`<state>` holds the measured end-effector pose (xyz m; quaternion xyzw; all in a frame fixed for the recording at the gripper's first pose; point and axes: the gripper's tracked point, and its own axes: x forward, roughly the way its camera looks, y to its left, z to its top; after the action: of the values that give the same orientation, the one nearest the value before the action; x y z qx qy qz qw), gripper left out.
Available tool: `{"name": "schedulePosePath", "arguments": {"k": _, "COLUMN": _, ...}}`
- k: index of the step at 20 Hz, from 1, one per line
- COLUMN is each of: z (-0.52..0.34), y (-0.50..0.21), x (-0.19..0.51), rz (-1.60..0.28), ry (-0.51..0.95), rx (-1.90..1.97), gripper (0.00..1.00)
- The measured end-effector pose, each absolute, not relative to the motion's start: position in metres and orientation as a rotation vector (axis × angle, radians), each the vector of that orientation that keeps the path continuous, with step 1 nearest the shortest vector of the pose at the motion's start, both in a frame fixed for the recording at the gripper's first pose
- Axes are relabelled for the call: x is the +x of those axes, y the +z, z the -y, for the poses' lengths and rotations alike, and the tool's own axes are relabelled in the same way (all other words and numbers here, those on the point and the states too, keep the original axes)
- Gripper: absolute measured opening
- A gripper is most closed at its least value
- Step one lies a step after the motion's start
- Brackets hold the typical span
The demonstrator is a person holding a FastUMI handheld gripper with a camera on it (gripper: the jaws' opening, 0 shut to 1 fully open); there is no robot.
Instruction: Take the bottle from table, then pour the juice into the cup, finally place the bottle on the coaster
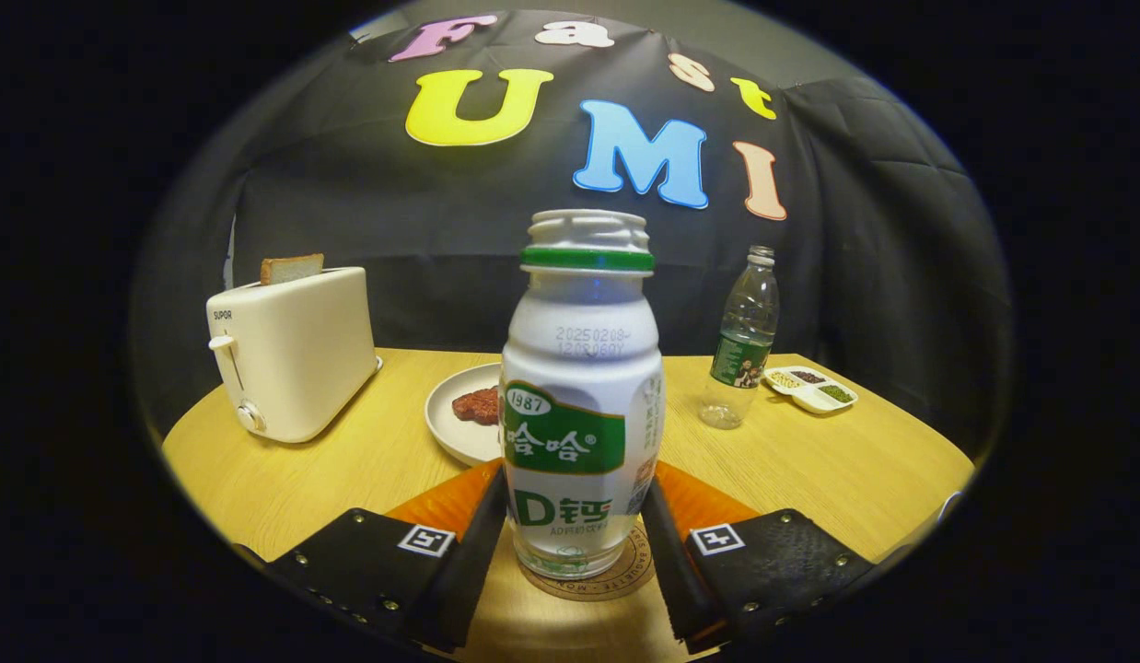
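A white bottle (581, 396) with a green label and a green neck ring stands upright, its cap off, between my fingers. Its base rests on a round brown coaster (628, 575) on the wooden table (837, 479). My gripper (575, 488) is shut on the bottle's lower half, with one finger pressed against each side. The bottle hides most of the coaster.
A cream toaster (294, 354) with a slice of bread stands beyond at the left. Behind the bottle lies a white plate (450, 414) with a reddish piece of food. Farther right are a clear plastic bottle (743, 341) and a small divided dish (812, 387).
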<state>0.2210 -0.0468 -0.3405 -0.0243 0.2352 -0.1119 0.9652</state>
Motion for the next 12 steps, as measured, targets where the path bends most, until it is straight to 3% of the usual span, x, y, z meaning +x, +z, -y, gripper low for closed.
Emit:
{"name": "schedulePosePath", "arguments": {"k": 6, "z": 0.05, "y": -0.341, "x": 0.214, "rz": -0.483, "ry": -0.23, "rx": -0.047, "gripper": 0.86}}
{"name": "schedulePosePath", "arguments": {"k": 12, "z": 0.045, "y": -0.328, "x": 0.209, "rz": -0.454, "ry": -0.206, "rx": -0.045, "gripper": 0.87}}
